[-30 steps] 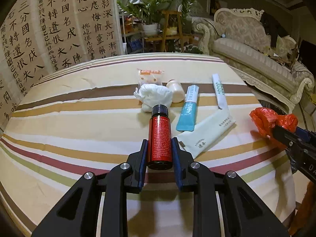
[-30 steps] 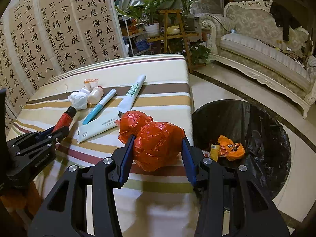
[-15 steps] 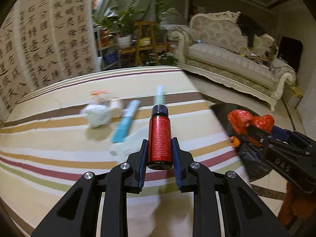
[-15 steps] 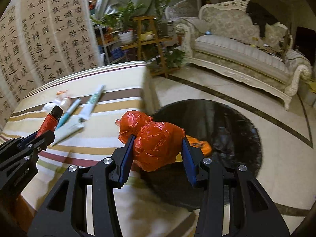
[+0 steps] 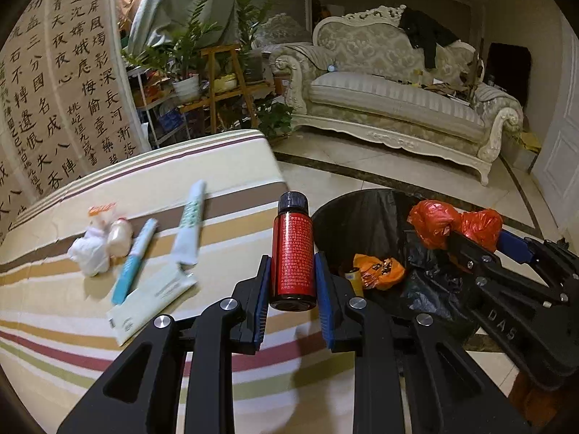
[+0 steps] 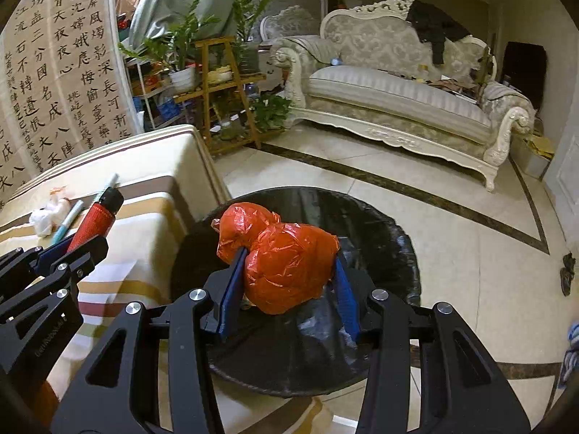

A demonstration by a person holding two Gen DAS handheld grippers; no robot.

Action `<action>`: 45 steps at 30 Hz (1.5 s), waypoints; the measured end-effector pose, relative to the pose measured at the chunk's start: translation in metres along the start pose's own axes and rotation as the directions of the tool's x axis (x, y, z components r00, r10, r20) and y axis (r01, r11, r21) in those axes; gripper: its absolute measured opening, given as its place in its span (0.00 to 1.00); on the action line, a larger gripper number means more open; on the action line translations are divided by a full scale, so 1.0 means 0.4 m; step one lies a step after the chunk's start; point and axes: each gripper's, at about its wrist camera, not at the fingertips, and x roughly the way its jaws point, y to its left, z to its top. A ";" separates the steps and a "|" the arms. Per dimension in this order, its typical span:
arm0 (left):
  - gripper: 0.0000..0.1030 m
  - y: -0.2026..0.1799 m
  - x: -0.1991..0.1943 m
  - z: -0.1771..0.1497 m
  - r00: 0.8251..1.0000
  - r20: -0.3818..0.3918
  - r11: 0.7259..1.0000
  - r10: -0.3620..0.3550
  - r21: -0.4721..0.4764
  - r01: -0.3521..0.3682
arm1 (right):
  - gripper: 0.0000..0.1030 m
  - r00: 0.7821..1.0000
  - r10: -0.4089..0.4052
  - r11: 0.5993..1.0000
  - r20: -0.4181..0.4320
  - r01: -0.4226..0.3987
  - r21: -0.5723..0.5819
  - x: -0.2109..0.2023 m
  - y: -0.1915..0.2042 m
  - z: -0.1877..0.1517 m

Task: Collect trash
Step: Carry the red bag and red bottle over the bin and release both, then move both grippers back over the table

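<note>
Right now two pieces of trash are in the air at once. The red bottle point(image 5: 292, 253) with its black cap stands upright between the blue fingers point(image 5: 263, 296) of the left gripper point(image 5: 292, 298), which are closed firmly on its lower body; it hangs over the striped bench point(image 5: 224, 166), just short of the bench's edge nearest the bin. The crumpled red plastic bag point(image 6: 280, 256) is pinched between the fingers of the right gripper point(image 6: 286, 289), and from the right wrist view it sits directly over the mouth of the black-lined trash bin point(image 6: 391, 224) on the floor beside the bench. Inside the bin an orange wrapper point(image 5: 378, 271) and a small yellow can point(image 5: 354, 278) already lie at the bottom.

Further out on the bench, more trash waits: a white crumpled tissue point(image 5: 90, 255), a small pale bottle point(image 5: 118, 240) touching it, a blue tube point(image 5: 134, 260), a green-and-white tube point(image 5: 190, 228) and a flat white packet point(image 5: 152, 302).

The step in hand looks like the carry-and-drop. The bag seems ready for release, which calls only for the right fingers to part. The bottle probably needs to travel a little further over the rim first, or it may strike the edge and roll away across the floor.
</note>
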 end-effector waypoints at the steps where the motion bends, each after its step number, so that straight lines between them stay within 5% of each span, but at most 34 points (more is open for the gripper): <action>1: 0.24 -0.010 0.006 0.003 1.000 -0.001 1.000 0.001 0.006 -0.001 | 0.43 1.000 -0.004 1.000 -0.001 0.004 0.001 0.005 -0.004 0.001; 7: 0.24 -0.063 0.040 0.019 1.000 -0.007 0.998 0.012 0.055 -0.012 | 0.46 1.000 -0.002 1.000 -0.004 0.002 0.020 0.036 -0.027 0.011; 11: 0.48 -0.066 0.046 0.014 0.999 -0.008 0.998 0.031 0.053 -0.030 | 0.56 1.000 -0.027 0.999 0.007 0.027 0.028 0.034 -0.043 0.010; 17: 0.56 -0.057 0.045 0.010 0.999 -0.011 0.998 0.047 0.034 -0.047 | 0.56 0.999 -0.038 0.998 0.003 0.037 0.048 0.033 -0.066 0.003; 34: 0.66 0.001 0.015 -0.003 0.998 -0.002 0.998 0.064 -0.014 -0.064 | 0.57 1.000 -0.013 0.999 0.005 0.012 0.049 0.012 -0.041 -0.005; 45: 0.66 0.160 -0.029 -0.052 0.987 -0.024 0.981 0.162 -0.104 -0.163 | 0.57 0.996 0.082 0.997 -0.015 -0.083 -0.009 -0.006 0.076 -0.007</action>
